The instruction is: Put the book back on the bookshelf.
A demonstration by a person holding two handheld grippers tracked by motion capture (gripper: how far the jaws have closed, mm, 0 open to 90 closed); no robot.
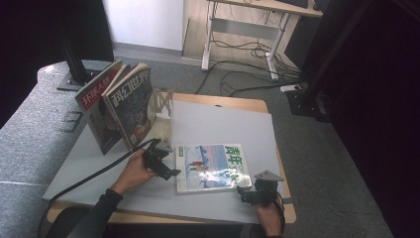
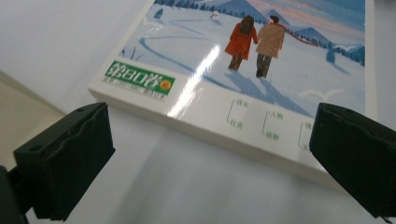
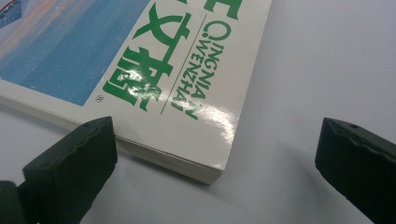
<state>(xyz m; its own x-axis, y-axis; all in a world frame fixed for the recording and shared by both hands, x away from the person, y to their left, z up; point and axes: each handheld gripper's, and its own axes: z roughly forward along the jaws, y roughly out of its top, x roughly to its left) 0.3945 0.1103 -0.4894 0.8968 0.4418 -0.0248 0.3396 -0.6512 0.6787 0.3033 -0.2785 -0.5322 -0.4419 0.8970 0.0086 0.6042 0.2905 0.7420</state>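
- Currently in the high view we see the magazine [image 1: 213,167] lying flat, cover up, on the grey mat [image 1: 223,124], toward the near right part of the table [image 1: 257,105]
- Left gripper [image 1: 171,173] sits just beside the magazine's left edge, held by the left hand [image 1: 132,173]; right gripper [image 1: 242,192] sits at the magazine's near right corner, held by the right hand [image 1: 270,215]
- Two more magazines [image 1: 119,104] stand tilted against a wooden rack [image 1: 161,101] at the far left of the mat
- Left gripper view: we see the left gripper [image 2: 210,149] released, jaws spread wide, nothing between them but bare mat [image 2: 56,46]; the magazine [image 2: 261,70] lies just ahead, its snowy cover with two walking figures facing up, its edge just past the jaw tips
- Right gripper view: we see the right gripper [image 3: 215,154] also released, jaws wide apart; the magazine [image 3: 187,84] corner with green lettering lies between them, nearer the left jaw, not clamped; whether that jaw touches the edge we cannot tell
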